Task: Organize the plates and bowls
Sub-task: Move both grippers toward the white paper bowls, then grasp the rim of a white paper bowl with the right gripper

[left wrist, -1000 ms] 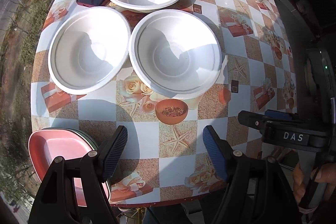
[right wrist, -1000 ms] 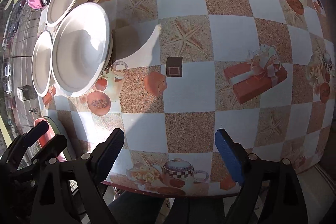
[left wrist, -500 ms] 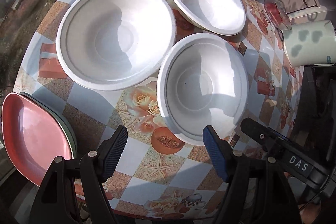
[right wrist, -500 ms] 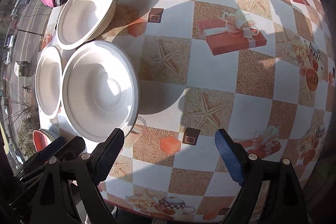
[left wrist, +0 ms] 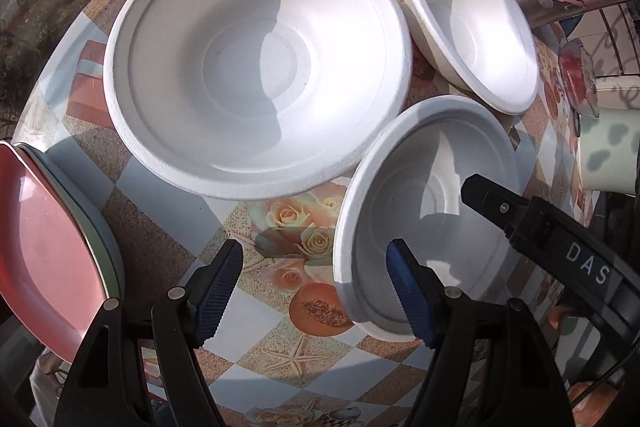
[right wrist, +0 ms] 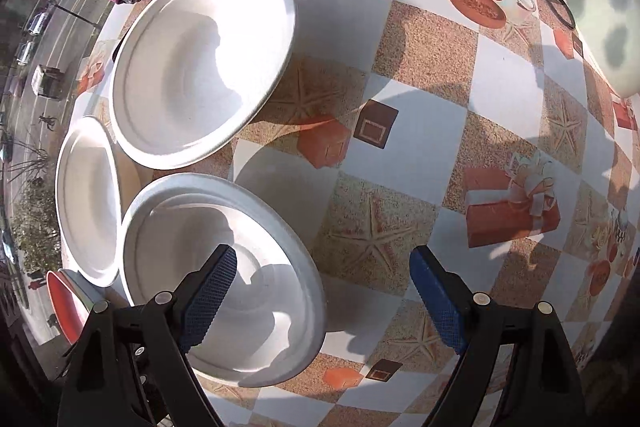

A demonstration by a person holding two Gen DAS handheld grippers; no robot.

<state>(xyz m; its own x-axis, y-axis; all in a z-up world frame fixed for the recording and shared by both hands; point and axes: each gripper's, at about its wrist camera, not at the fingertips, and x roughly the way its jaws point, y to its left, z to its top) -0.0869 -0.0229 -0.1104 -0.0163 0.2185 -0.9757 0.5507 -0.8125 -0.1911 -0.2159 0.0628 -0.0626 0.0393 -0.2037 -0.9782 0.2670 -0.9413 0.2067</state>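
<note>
Items I log: three white foam bowls (left wrist: 256,63) clustered on the patterned surface (right wrist: 424,163); pink plate (left wrist: 44,247) stacked at its edge. Left hand-held gripper (left wrist: 316,291) and right hand-held gripper (right wrist: 324,299): fingers apart, empty, over the nearest bowl (right wrist: 224,267).

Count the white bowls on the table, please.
3: a near bowl between both grippers, a large bowl behind it on the left, and a far bowl at the back.

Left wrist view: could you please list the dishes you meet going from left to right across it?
Pink plate stack → large white bowl → nearest white bowl → far white bowl → glass dish of red fruit
</note>
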